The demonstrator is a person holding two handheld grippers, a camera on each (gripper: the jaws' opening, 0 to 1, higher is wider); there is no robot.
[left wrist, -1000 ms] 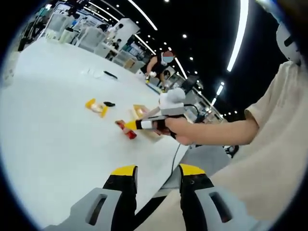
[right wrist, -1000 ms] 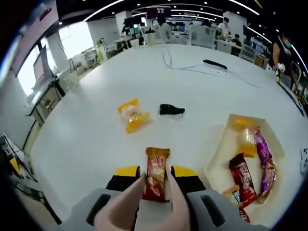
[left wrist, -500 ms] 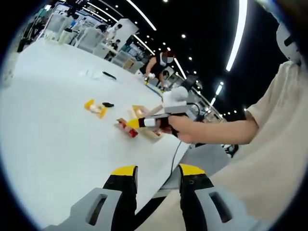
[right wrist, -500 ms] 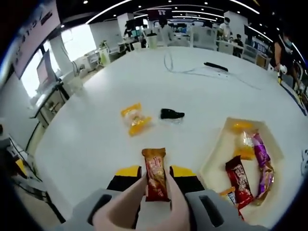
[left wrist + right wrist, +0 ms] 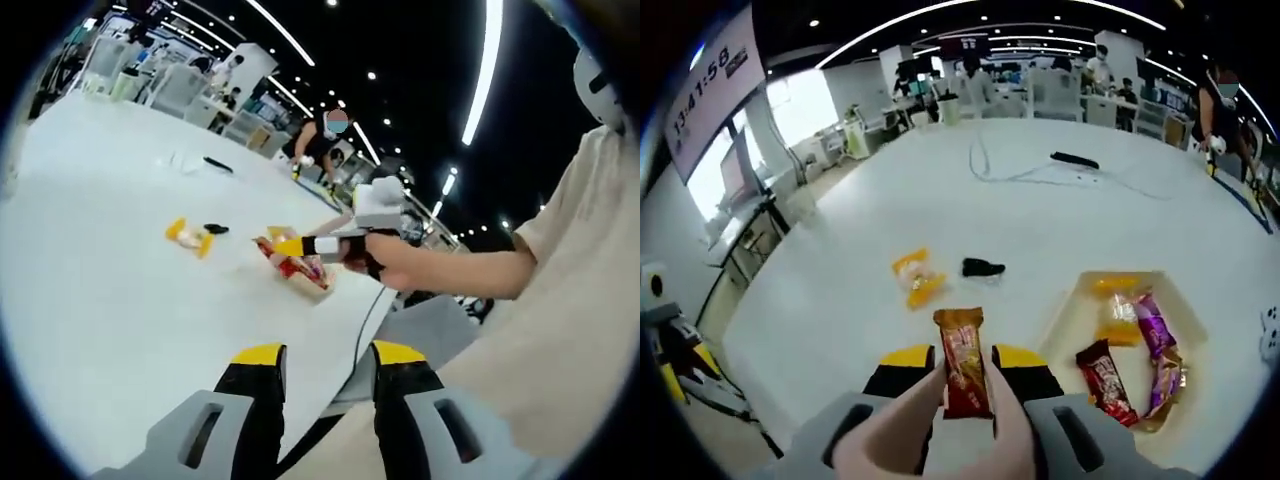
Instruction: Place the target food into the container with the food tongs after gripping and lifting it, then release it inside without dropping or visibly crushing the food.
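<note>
Right gripper view: right hand-held gripper (image 5: pixel 964 372) clamping tongs (image 5: pixel 910 425) around snack bar (image 5: pixel 962 362); left hand-held gripper (image 5: pixel 328 362) open.

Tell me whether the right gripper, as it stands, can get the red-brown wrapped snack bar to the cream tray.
Probably yes. The right gripper holds the red-brown wrapped snack bar in pink tongs, lifted over bare white table. The cream tray lies just beside it with nothing between.

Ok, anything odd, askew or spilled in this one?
Nothing stands out. The right tool holds a red-brown snack bar in pink tongs, uncrushed, above the table. The tray holds its wrapped snacks; an orange packet and a small black item lie beside it.
</note>
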